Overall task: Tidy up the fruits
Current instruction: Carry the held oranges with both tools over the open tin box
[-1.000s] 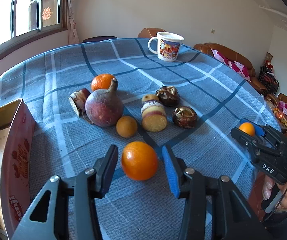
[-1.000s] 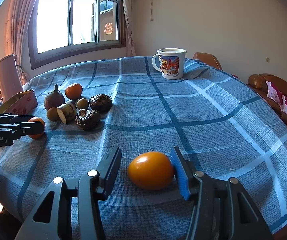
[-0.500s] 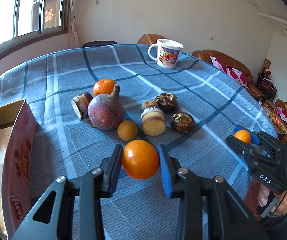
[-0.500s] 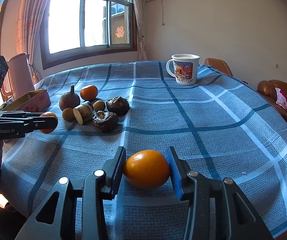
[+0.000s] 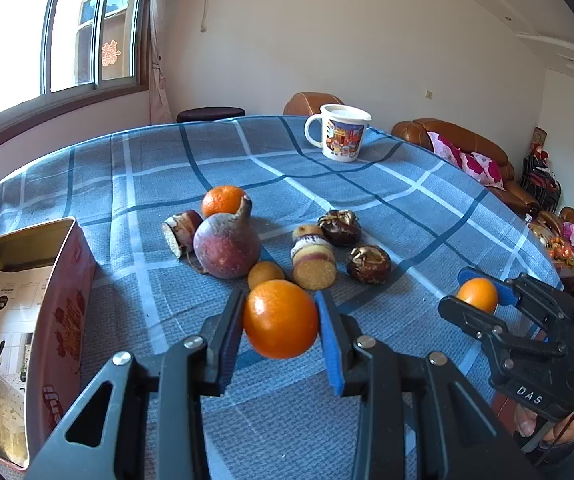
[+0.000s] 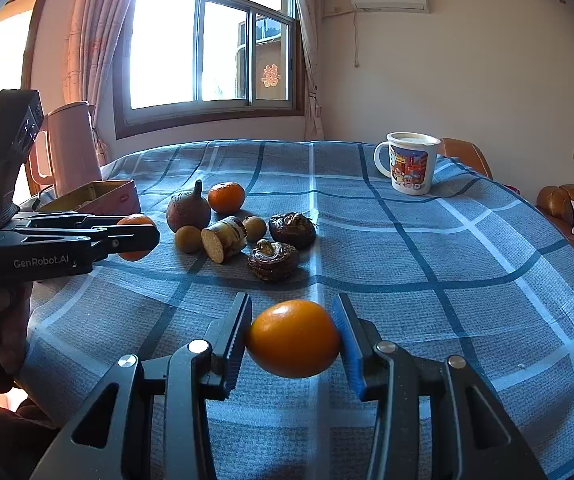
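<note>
My left gripper (image 5: 281, 322) is shut on a round orange (image 5: 281, 326), held just above the blue checked tablecloth (image 5: 147, 184). My right gripper (image 6: 293, 336) is shut on a second, smoother orange (image 6: 293, 338), also clear of the cloth. Each gripper shows in the other's view, the right gripper (image 5: 481, 296) low on the right and the left gripper (image 6: 137, 238) at the left. Beyond them lies a cluster: a tangerine (image 5: 223, 200), a purple root (image 5: 227, 246), cut yam pieces (image 5: 313, 260), a small brown fruit (image 5: 265, 274) and two dark brown pieces (image 5: 368, 265).
An open red tin box (image 5: 61, 280) stands at the table's left edge, with a pink jug (image 6: 73, 146) behind it. A printed white mug (image 5: 341, 132) sits at the far side. Brown sofas (image 5: 463, 148) line the wall on the right. A hand (image 6: 7, 320) grips the left tool.
Both grippers have closed on their oranges and lifted them off the cloth. Both views have tilted up, showing more of the room.
</note>
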